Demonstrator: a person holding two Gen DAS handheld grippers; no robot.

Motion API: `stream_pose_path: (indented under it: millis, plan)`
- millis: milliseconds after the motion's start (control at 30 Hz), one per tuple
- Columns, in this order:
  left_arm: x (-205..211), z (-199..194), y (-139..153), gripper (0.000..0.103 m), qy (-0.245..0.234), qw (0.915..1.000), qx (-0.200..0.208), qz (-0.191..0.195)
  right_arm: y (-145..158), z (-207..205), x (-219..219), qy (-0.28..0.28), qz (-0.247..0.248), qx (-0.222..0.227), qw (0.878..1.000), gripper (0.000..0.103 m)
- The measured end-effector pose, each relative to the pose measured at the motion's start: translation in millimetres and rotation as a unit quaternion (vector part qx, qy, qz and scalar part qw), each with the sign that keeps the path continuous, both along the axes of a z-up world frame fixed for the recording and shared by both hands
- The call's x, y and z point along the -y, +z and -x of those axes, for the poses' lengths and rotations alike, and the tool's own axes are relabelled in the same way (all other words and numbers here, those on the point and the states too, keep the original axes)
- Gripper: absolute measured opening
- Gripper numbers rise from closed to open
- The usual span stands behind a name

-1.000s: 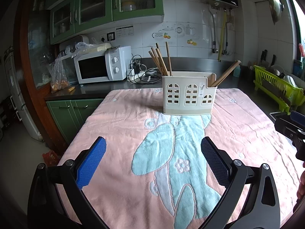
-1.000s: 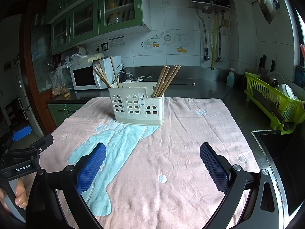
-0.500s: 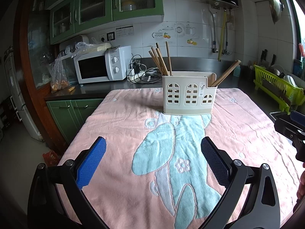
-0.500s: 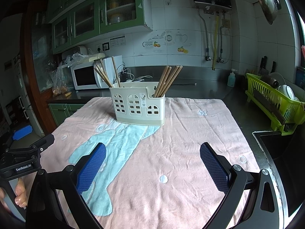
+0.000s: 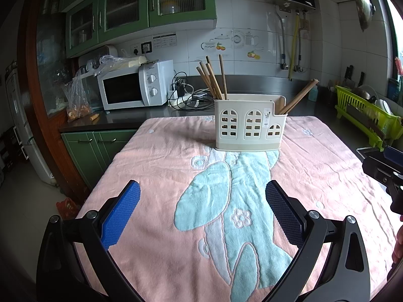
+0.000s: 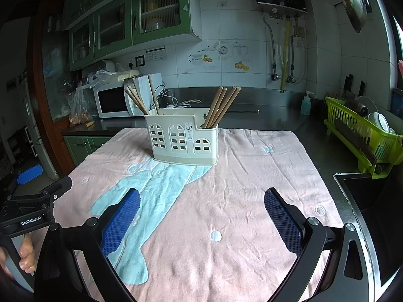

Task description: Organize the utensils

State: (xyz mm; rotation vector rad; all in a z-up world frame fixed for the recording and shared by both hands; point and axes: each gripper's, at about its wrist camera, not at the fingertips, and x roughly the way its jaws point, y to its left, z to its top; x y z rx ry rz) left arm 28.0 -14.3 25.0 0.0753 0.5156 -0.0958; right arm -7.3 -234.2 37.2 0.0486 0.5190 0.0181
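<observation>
Through my left claw's camera, my left gripper (image 5: pixel 202 212) hangs spread wide over the pink towel (image 5: pixel 161 166), nothing between its blue pads. The cream utensil holder (image 5: pixel 249 125) stands upright at the towel's far end; chopsticks (image 5: pixel 214 80) lean from its left compartment, more from its right.

Through my right claw's camera, my right gripper (image 6: pixel 201 217) also gapes wide and bare, well short of the holder. About four chopsticks stand in the right compartment, though I can't count them surely.
</observation>
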Motion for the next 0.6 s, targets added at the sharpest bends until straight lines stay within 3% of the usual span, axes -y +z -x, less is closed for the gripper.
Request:
stream_pose_path:
  millis: [600]
  plan:
    - [-5.5, 1.2, 2.0, 0.098, 0.002, 0.9999, 0.001, 0.010, -0.1, -1.0, 0.4, 0.000, 0.000, -0.002, 1.000, 0.096]
